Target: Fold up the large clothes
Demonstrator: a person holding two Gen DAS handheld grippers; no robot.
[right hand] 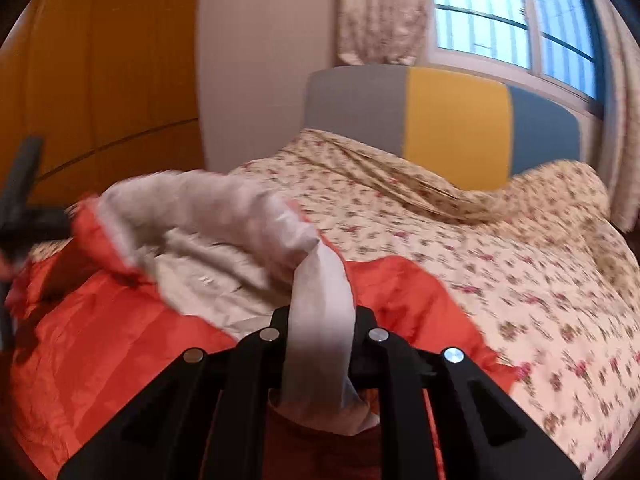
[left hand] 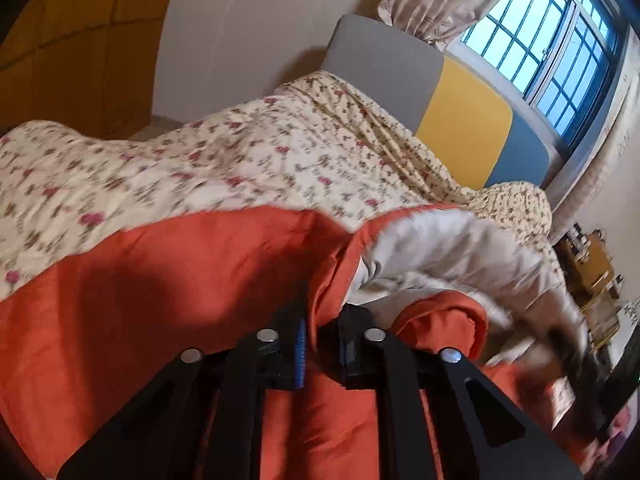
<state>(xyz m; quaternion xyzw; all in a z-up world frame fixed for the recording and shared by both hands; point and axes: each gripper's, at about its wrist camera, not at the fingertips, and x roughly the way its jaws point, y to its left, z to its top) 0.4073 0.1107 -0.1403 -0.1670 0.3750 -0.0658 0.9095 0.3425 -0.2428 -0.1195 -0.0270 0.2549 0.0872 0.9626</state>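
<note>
Ahead of the tool lies a bed under a cream floral bedspread, rumpled toward the far end. Beyond it stands a padded headboard in three panels: grey, yellow, blue. Above and to the right of the headboard a barred window lets in pale blue daylight, with a patterned curtain hanging at its left edge. Far left rises an orange-brown wooden wardrobe, next to a plain off-white wall. The room itself looks warm and dim.
</note>
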